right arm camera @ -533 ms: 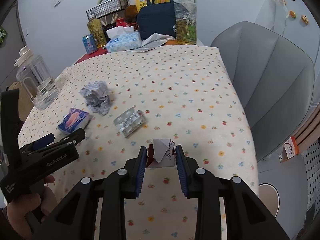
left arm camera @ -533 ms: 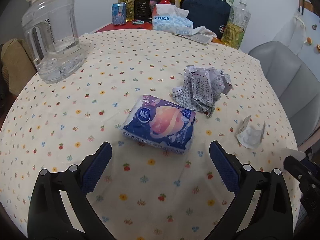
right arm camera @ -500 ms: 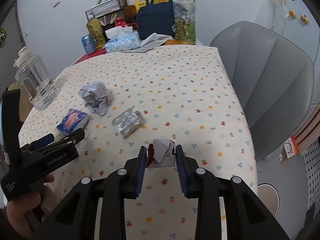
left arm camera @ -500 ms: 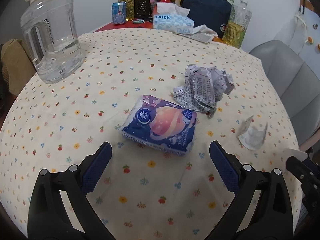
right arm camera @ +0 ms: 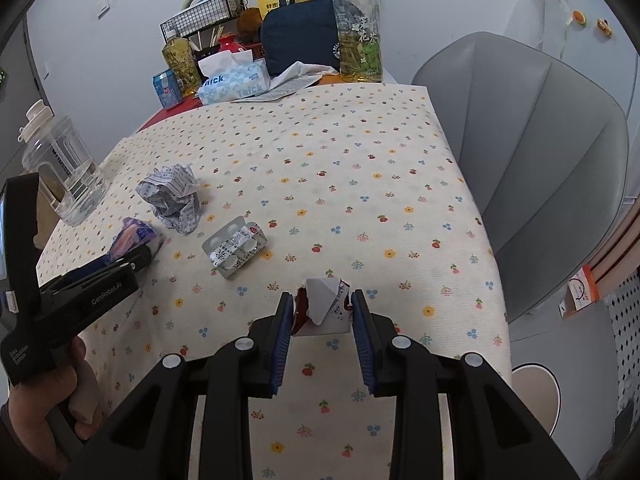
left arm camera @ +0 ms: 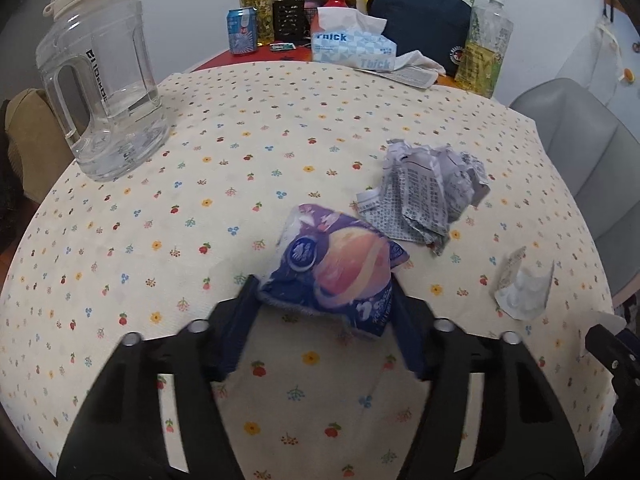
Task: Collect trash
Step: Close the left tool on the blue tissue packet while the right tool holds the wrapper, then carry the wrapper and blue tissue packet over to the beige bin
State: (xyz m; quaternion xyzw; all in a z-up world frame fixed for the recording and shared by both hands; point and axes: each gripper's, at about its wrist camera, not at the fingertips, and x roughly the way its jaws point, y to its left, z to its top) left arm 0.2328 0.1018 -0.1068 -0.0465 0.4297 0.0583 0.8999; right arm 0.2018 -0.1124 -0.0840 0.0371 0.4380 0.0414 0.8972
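Observation:
A purple and blue plastic packet point(left arm camera: 340, 264) lies near the middle of the flowered tablecloth point(left arm camera: 200, 160). My left gripper point(left arm camera: 324, 292) is closing its jaws on it, and both pads press the crumpled packet's sides. In the right wrist view the packet point(right arm camera: 132, 236) pokes out past the left gripper point(right arm camera: 136, 254). My right gripper point(right arm camera: 321, 304) is shut on a white and red paper scrap point(right arm camera: 326, 300) above the table's near edge. A crumpled printed paper point(left arm camera: 428, 200) and a used blister pack point(right arm camera: 234, 250) lie loose on the cloth.
A clear water jug point(left arm camera: 100, 88) stands at the left. A tissue box point(left arm camera: 352, 44), a can point(left arm camera: 242, 30), a dark blue bag point(left arm camera: 424, 24) and a tea bottle point(right arm camera: 358, 36) crowd the far edge. A grey chair point(right arm camera: 540, 160) stands to the right.
The left gripper moved forward over the packet and its jaws came in from wide open onto the packet's sides, squeezing it narrower. The right gripper kept still with its scrap.

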